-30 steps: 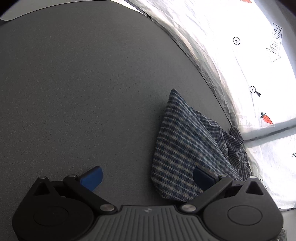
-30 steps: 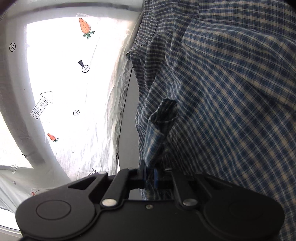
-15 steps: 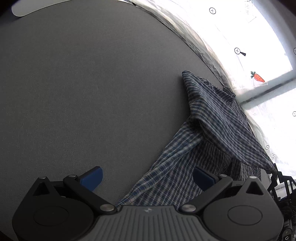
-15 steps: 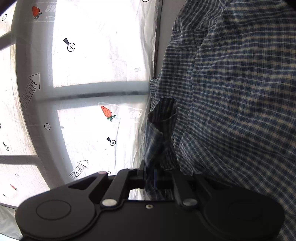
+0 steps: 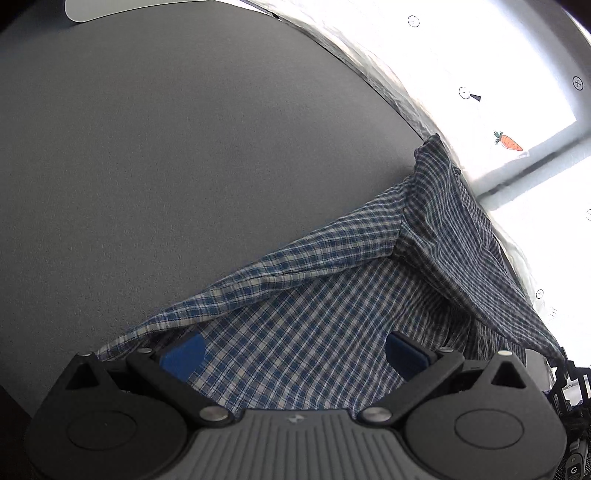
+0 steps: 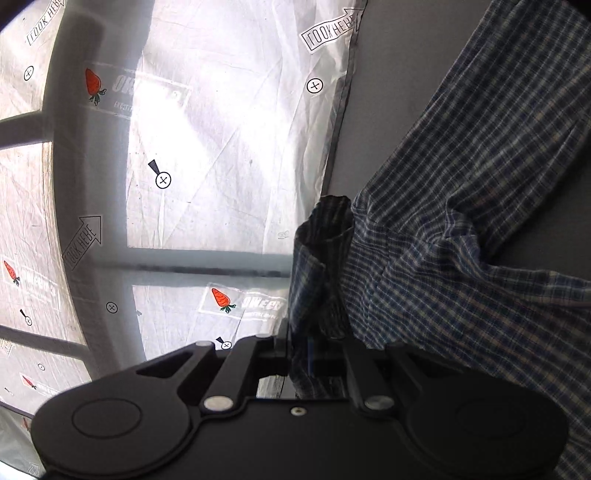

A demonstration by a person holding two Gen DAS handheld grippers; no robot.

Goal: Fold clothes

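Left wrist view: left gripper point(image 5: 295, 350) has its jaws spread wide, blue pads point(image 5: 183, 356) at 7 and 5 o'clock of the frame. Nothing is clamped. The shirt point(image 5: 314, 314), blue and white check, lies under and between the open fingers on the grey table point(image 5: 166, 166). Whether the pads touch the cloth cannot be told.

The shirt fills the 3 to 6 o'clock part of this view. One hemmed edge runs taut from about 7 o'clock up toward 2 o'clock. A raised fold peaks near 2 o'clock at the table's far edge and slopes down to 4 o'clock, where the cloth is lifted off the surface. The rest of the table, 8 through 12 o'clock, is bare grey. A pale flat shape point(image 5: 129, 7) shows at 12 o'clock, cut off by the frame; identity unclear.

Right wrist view: right gripper point(image 6: 310, 360) is closed nearly all the way, pinching a bunched edge of the shirt point(image 6: 461, 221). The pinched tuft stands up from the jaws at centre frame. From there the cloth spreads toward 1 to 4 o'clock, hanging in folds over the grey table point(image 6: 388, 92).

Backdrop, 7 to 12 o'clock: a translucent white plastic sheet point(image 6: 221, 129) printed with carrots, arrows and crossed circles, backlit, with window bars point(image 6: 184, 258) behind it.
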